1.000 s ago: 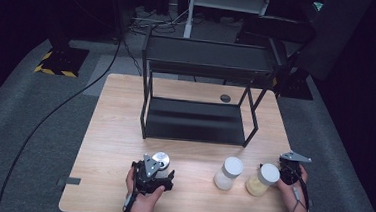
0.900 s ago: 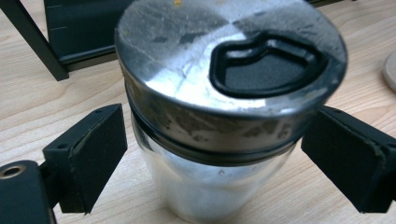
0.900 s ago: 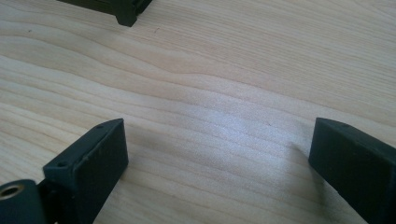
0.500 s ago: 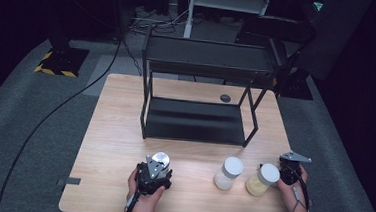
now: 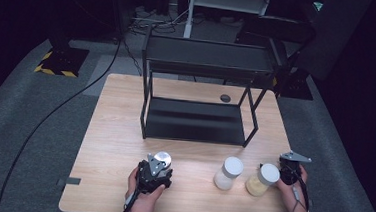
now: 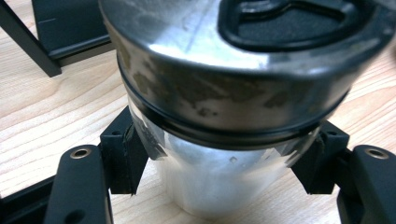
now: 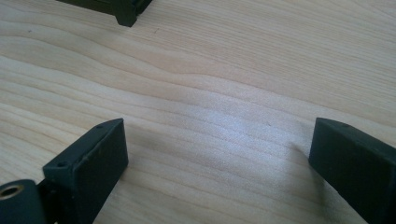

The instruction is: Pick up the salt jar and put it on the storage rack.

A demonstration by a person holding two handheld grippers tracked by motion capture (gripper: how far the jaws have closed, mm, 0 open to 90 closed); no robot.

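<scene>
Now your left gripper [image 5: 158, 165] is clamped on the jar [image 6: 233, 102], pads squeezing its clear body just under the metal lid, at the near edge of the table [image 5: 124, 131]. It stands upright, so lift straight up; the rack [image 5: 195, 121] lies beyond. Your right gripper [image 7: 215, 158] rests spread, holding nothing, well apart

A rack [image 5: 199, 99] is set at the back of the worktop [image 5: 119, 131]. Before it, a metal-lidded jar [image 5: 161, 159] is placed left, with two jars [image 5: 228, 172] [image 5: 263, 179] side by side at right.
</scene>
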